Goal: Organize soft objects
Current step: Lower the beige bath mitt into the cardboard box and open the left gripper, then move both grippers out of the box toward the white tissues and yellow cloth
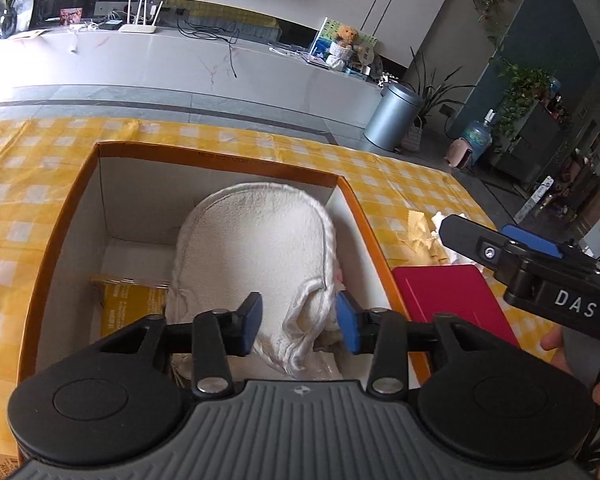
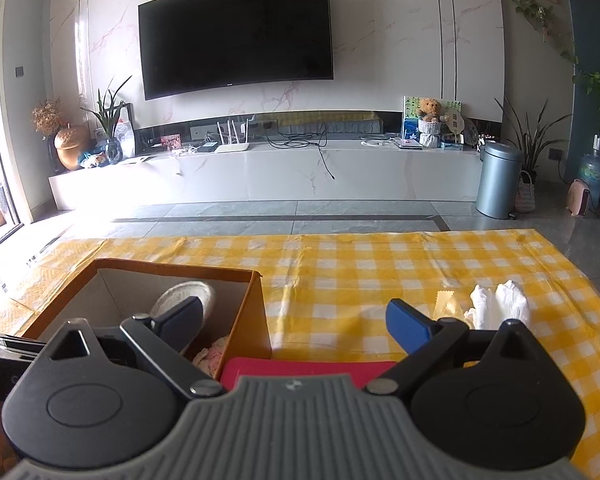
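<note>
An orange cardboard box (image 1: 76, 184) with a white inside sits on the yellow checked cloth. A white terry slipper (image 1: 256, 248) lies in it, toe away from me. My left gripper (image 1: 298, 326) is inside the box, its blue pads on either side of the slipper's bunched heel end, jaws part open. My right gripper (image 2: 294, 322) is wide open and empty, hovering right of the box (image 2: 252, 308). It also shows in the left wrist view (image 1: 500, 240). White socks (image 2: 500, 304) and a yellow cloth (image 2: 446, 308) lie on the table at right.
A red flat object (image 1: 452, 300) lies against the box's right side, also seen in the right wrist view (image 2: 300, 368). A yellow packet (image 1: 128, 304) and a pinkish soft item (image 2: 214, 354) lie in the box. The table's far edge (image 2: 340, 236) borders grey floor.
</note>
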{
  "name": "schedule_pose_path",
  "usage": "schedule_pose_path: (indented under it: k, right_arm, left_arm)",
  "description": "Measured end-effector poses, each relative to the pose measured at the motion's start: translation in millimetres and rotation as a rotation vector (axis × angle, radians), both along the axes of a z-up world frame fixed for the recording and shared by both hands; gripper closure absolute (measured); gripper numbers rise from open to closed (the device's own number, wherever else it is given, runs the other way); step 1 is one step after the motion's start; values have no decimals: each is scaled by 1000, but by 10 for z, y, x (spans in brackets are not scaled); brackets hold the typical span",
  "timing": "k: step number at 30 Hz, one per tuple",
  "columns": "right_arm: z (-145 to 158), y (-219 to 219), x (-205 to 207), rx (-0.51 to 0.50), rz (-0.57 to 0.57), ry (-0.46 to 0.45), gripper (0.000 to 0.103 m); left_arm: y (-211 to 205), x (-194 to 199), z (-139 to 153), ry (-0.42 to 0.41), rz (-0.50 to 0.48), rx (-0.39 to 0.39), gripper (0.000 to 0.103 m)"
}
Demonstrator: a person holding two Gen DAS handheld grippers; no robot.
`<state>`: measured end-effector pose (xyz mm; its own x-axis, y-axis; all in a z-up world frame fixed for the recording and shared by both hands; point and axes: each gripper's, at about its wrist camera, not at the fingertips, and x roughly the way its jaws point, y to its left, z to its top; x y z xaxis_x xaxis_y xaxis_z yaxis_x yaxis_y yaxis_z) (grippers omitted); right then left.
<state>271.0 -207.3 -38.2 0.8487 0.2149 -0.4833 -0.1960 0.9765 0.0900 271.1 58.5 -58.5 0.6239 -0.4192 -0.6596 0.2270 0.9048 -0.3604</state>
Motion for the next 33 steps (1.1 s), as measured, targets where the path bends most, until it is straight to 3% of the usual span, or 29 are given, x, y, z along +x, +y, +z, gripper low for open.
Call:
schedule_pose_path:
  k: [1, 7, 11, 18, 33]
  right_arm:
    - [0, -1, -1, -1, -1, 0, 7]
    - [34, -28, -22, 11, 2, -3, 7]
    - [72, -31, -53, 20, 3, -17, 7]
    - [191, -104, -131, 27, 3, -51, 7]
    - [481, -742, -344, 56, -101, -109, 7]
  left_arm:
    - [22, -11, 33, -10, -4, -15, 31]
    - [119, -157, 309, -133, 20, -32, 18]
    - [166, -250, 467, -209, 57, -28, 16]
    - [159, -353, 616, -271, 92, -17, 16]
    - [-88, -579, 737, -331, 79, 106, 16]
